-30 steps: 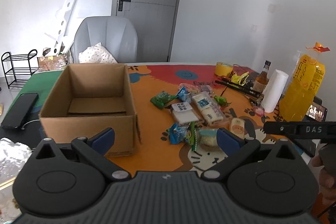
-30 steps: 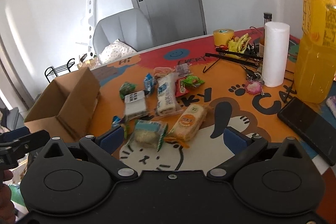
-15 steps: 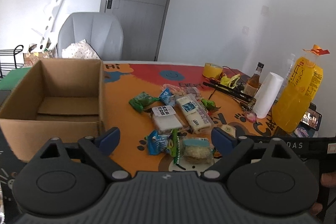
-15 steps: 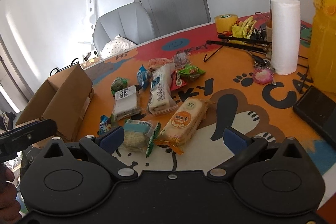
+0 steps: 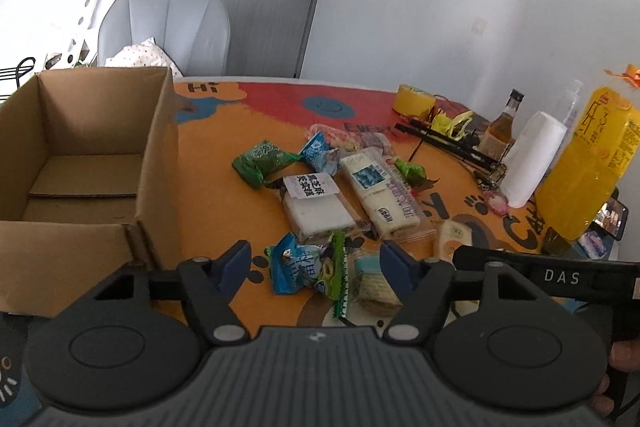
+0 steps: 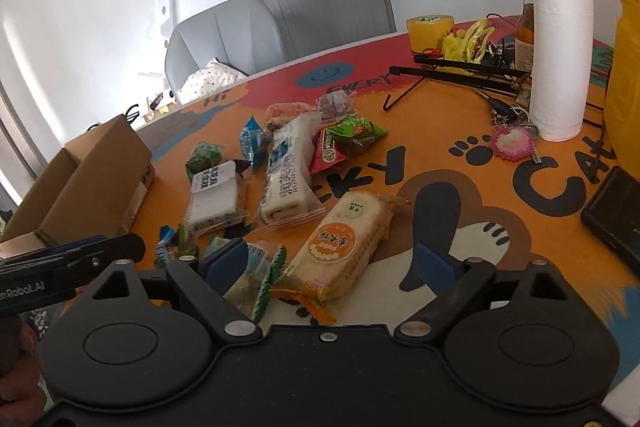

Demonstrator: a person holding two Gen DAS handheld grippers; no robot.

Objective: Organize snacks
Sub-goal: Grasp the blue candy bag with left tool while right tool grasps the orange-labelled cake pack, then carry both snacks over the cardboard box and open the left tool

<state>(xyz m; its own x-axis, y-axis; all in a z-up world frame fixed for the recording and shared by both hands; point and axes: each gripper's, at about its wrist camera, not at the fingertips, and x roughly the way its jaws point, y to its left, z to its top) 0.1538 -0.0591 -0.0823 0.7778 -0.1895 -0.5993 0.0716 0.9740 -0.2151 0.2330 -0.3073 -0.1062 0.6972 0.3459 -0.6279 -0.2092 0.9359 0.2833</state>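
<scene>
Left gripper (image 5: 314, 261) spread over blue snack packet (image 5: 294, 267); right gripper (image 6: 330, 261) spread around orange cracker pack (image 6: 344, 247); cardboard box (image 5: 80, 163) left of both.

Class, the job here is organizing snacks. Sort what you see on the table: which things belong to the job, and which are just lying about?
Belong to the job:
cardboard box
white cake packs
orange biscuit pack
green and blue candy packets
left gripper and right gripper, both open

Just lying about:
paper towel roll
yellow tape roll
brown bottle
yellow juice bottle
</scene>
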